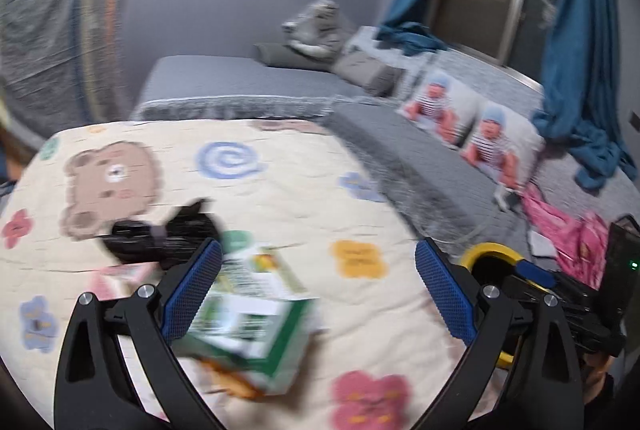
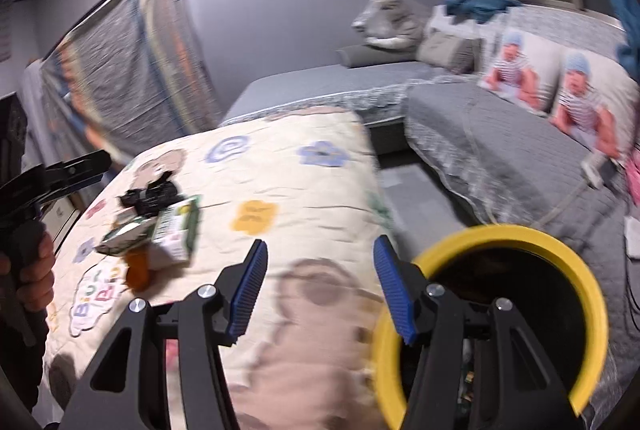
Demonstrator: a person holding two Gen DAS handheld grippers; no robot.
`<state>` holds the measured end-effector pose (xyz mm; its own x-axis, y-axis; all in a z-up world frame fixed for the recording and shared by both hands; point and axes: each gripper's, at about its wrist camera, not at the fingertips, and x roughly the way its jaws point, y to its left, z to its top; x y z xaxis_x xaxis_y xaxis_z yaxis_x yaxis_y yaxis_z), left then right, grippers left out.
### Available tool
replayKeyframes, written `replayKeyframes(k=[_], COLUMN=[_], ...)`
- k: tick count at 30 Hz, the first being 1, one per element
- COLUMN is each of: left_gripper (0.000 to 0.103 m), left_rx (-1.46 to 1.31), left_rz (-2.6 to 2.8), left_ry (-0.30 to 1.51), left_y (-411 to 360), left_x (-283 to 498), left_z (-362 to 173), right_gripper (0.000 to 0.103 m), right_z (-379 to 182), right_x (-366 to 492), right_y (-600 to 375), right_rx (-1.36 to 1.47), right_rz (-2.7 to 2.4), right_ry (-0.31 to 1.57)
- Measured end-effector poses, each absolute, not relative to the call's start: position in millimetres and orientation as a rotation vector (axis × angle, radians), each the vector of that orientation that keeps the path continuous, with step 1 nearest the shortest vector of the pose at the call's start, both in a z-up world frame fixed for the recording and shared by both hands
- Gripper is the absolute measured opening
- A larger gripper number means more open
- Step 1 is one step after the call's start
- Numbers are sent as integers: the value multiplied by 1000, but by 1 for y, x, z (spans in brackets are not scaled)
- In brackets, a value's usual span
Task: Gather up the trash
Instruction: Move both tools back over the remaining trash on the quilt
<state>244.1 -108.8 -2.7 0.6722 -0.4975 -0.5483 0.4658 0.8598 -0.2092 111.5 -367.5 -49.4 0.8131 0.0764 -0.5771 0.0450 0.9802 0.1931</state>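
Observation:
A green and white carton (image 1: 256,318) lies on the cream cartoon quilt (image 1: 280,198), between the wide-open fingers of my left gripper (image 1: 318,294) and close to its left finger. A crumpled black wrapper (image 1: 160,238) lies just beyond it. In the right wrist view the cartons (image 2: 168,230), the black wrapper (image 2: 150,196) and an orange piece (image 2: 140,270) sit in a pile at the left. My right gripper (image 2: 320,286) is open and empty over the quilt. A yellow-rimmed bin (image 2: 520,310) with a dark inside sits just right of it; it also shows in the left wrist view (image 1: 490,256).
A grey bed (image 1: 240,78) and grey sofa cushions (image 2: 480,150) lie beyond the quilt. Two baby-print pillows (image 1: 472,126) lean at the right. Pink cloth (image 1: 560,230) lies near the bin. A plastic-wrapped panel (image 2: 132,70) leans on the left wall.

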Motion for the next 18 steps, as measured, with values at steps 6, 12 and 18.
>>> replayKeyframes(k=[6, 12, 18], left_gripper=[93, 93, 93], left_rx=[-67, -86, -116], left_rz=[-390, -305, -254], left_ry=[628, 663, 711], left_y=[-37, 1, 20], left_x=[272, 297, 314], left_z=[-7, -22, -42], right_gripper=[52, 52, 52], right_z=[-47, -49, -52], right_x=[138, 158, 167], right_y=[-316, -268, -233], right_rx=[173, 146, 118], right_rz=[143, 267, 354], right_ry=[655, 700, 737])
